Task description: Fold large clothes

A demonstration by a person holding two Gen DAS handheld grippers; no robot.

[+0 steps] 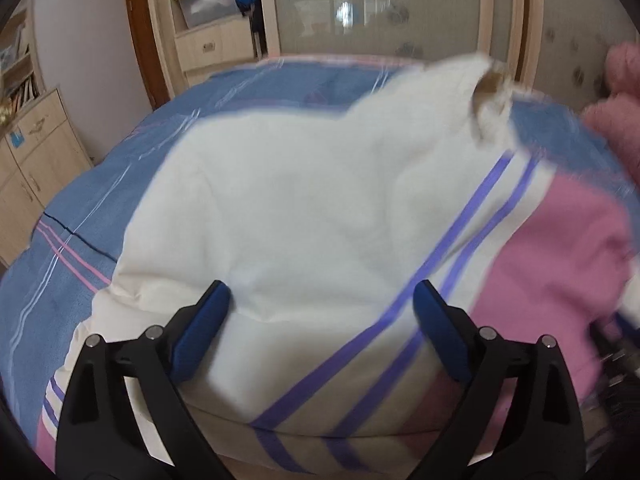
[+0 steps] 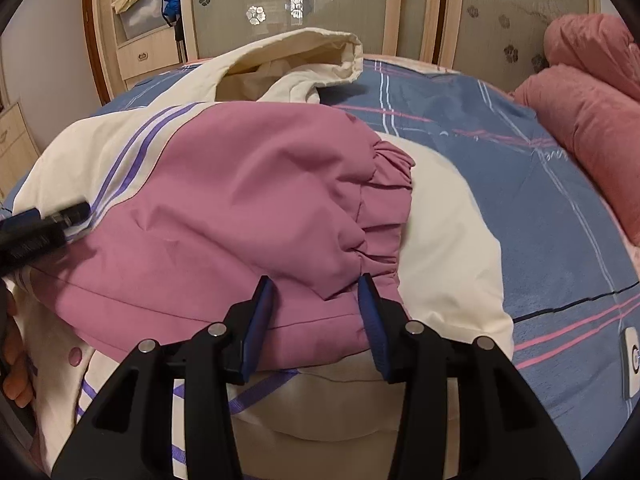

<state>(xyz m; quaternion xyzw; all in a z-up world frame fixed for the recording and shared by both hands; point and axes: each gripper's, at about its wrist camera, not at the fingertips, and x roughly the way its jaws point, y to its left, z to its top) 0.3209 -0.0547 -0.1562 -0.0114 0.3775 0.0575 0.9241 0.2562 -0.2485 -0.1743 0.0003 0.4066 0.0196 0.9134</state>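
bed (image 2: pixel 500 152): blue plaid cover, takes up most of both views, pink pillows (image 2: pixel 592 120) out at 2 o'clock

jacket (image 2: pixel 224 200): big puffy cream one, lying on the bed, hood end (image 2: pixel 320 52) up at 12, so the long axis runs roughly 6 to 12 away from both tongs

pink sleeve (image 2: pixel 280 208): folded across the body, gathered cuff (image 2: pixel 384 208) pointing to about 2 o'clock

right tongs (image 2: pixel 316 316): spread, pinching nothing, hovering right at the sleeve's near edge by the cuff, so I'd guess this hand is the nearer one

left tongs (image 1: pixel 320 312): spread wide, nothing pinched, over the cream panel; view's blurry
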